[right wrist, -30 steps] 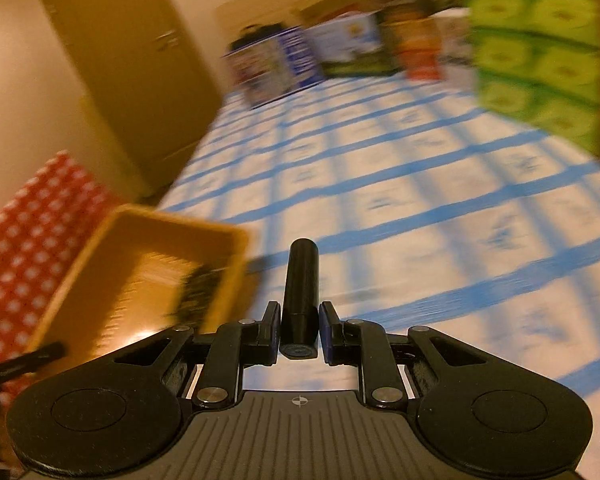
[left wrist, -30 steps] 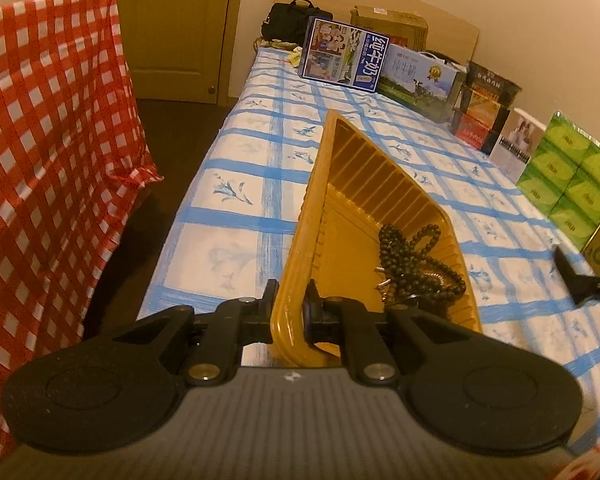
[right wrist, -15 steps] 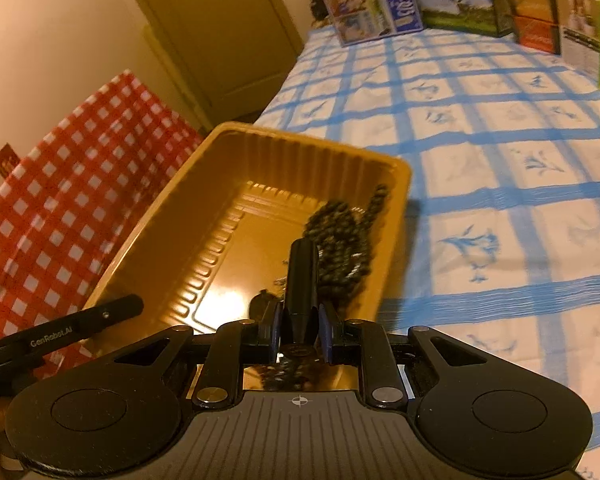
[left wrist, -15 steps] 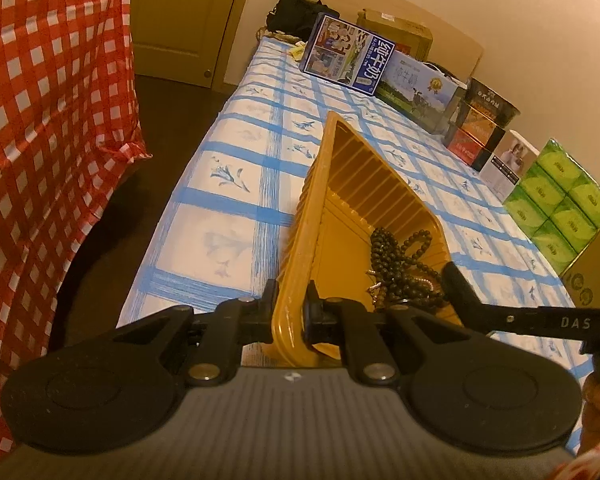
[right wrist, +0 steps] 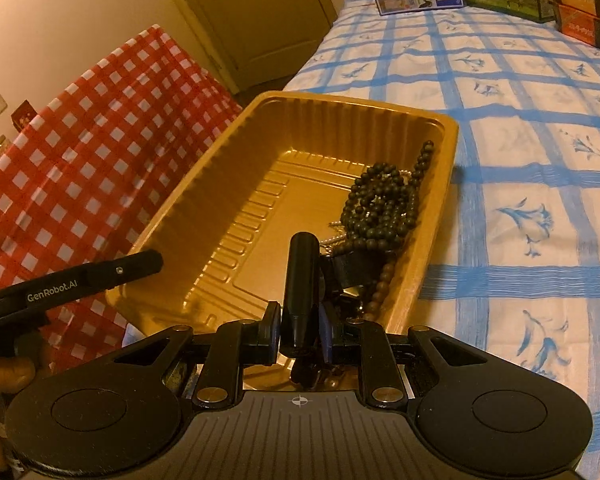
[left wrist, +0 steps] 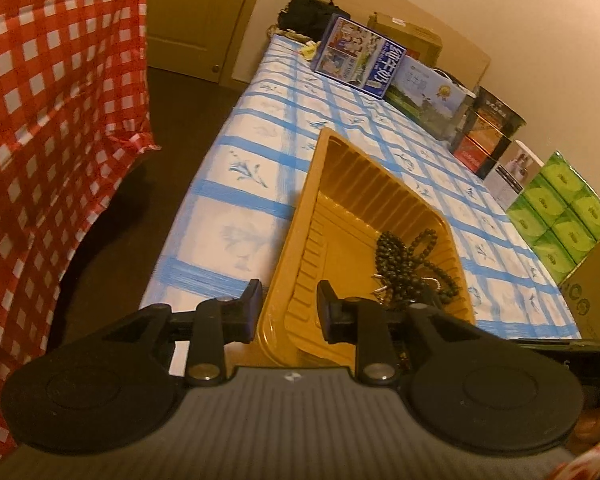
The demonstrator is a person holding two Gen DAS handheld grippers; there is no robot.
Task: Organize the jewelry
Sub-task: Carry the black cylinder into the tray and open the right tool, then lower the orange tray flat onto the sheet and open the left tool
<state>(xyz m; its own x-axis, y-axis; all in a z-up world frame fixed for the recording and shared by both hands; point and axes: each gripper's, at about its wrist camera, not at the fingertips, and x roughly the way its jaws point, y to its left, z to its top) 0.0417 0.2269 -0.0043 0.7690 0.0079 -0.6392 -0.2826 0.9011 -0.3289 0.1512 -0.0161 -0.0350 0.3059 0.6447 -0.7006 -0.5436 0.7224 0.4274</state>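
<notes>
A golden plastic tray point(left wrist: 364, 184) with ribbed walls lies on the blue-checked sheet point(left wrist: 252, 216). A dark bead necklace point(left wrist: 404, 260) is heaped at its near right end, beside a thin silver chain and a small black piece point(right wrist: 350, 268). My left gripper point(left wrist: 290, 304) straddles the tray's near left wall. Its jaws are opening, and the pads stand off the wall. My right gripper point(right wrist: 298, 330) is shut on a black cylinder point(right wrist: 302, 276), which it holds over the tray's near end point(right wrist: 220, 184). One left finger point(right wrist: 100, 276) shows beside the tray.
A red-and-white checked cloth point(left wrist: 52, 128) hangs at the left across a dark strip of floor point(left wrist: 140, 208). Printed boxes point(left wrist: 360, 56) and green packs point(left wrist: 560, 216) line the sheet's far and right edges. A cardboard box point(left wrist: 596, 280) stands at the right. A door point(left wrist: 196, 12) is behind.
My left jaws have parted from the tray's rim, which they were pinching before. The right gripper has swung in from the sheet with the black cylinder and now hangs over the tray.
</notes>
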